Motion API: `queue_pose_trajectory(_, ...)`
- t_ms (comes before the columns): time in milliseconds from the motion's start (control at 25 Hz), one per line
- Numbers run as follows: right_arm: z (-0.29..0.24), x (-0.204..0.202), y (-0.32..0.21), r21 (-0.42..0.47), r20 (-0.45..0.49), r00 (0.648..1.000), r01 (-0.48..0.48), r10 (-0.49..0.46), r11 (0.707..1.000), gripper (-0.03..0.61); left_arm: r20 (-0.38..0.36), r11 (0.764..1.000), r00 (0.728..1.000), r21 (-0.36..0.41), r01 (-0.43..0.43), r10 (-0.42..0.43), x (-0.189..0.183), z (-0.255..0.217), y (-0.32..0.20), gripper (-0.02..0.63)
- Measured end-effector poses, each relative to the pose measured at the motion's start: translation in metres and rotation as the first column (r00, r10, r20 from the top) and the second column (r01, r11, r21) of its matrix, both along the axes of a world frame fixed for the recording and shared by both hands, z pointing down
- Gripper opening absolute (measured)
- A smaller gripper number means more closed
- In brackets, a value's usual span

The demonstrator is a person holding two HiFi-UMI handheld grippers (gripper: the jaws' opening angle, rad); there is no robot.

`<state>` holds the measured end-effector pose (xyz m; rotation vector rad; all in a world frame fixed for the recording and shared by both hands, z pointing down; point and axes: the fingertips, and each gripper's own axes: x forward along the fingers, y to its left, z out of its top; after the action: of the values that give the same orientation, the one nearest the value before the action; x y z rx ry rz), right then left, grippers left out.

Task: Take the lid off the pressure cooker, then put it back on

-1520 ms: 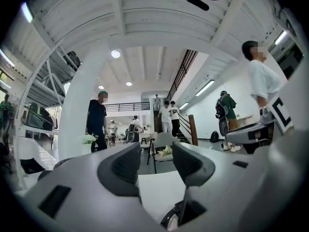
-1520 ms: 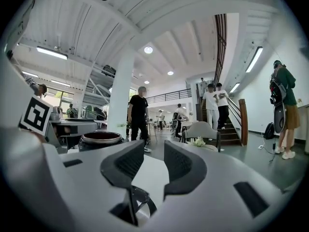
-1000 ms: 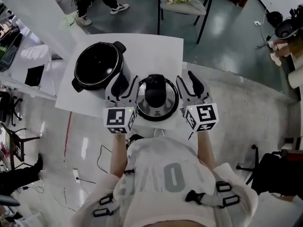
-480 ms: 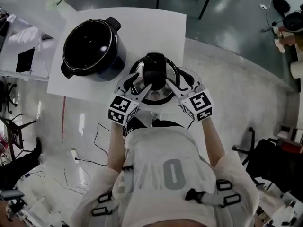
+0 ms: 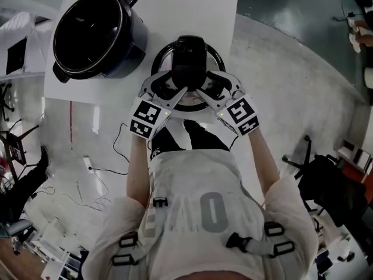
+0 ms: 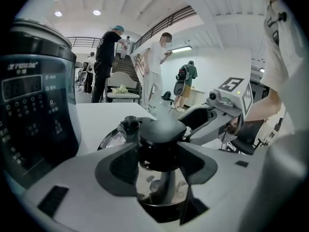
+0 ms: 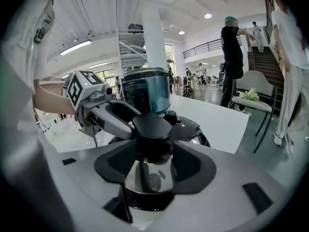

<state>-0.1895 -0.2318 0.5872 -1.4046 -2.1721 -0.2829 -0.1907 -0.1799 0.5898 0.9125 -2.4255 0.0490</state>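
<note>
Black-handled lid (image 5: 218, 58) lying off the pot (image 5: 93, 31), a gripper on each side of it.
The lid rests flat on the white table (image 5: 192, 4), just beside the open pot and nearer the person. The left gripper (image 5: 169, 86) and right gripper (image 5: 211, 86) both straddle its handle (image 5: 187, 63). Their jaws stand wide, having just been opening.

lid (image 5: 189, 54) near rim under fingers (image 5: 168, 100), cooker (image 6: 34, 105) print unreadable
</note>
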Motion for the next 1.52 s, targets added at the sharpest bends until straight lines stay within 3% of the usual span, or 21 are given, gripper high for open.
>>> queue_pose_trajectory(320,0.006,-0.007,0.009,0.026,0.072,0.997,0.032,-0.034,0.999,0.217,0.021,0.999,0.999,-0.02,-0.044,0.045,-0.002,-0.001,-0.005,0.246)
queue_pose_trajectory(760,-0.006,-0.02,0.008,0.001,0.11,0.994,-0.029,0.029,1.0,0.215,0.047,0.997,0.997,-0.055,-0.059,0.062,-0.017,-0.013,-0.004,0.232)
queue_pose_trajectory(1160,-0.101,-0.043,-0.003,-0.07,0.199,0.977,-0.058,0.071,0.996,0.215,0.15,0.994,0.986,-0.094,-0.055,0.069,-0.04,-0.109,-0.015,0.232)
queue_pose_trajectory(1520,-0.209,-0.056,0.016,-0.162,0.267,0.962,-0.009,0.053,0.987,0.215,0.259,0.987,0.965,-0.16,-0.003,0.045,-0.051,-0.22,0.003,0.232)
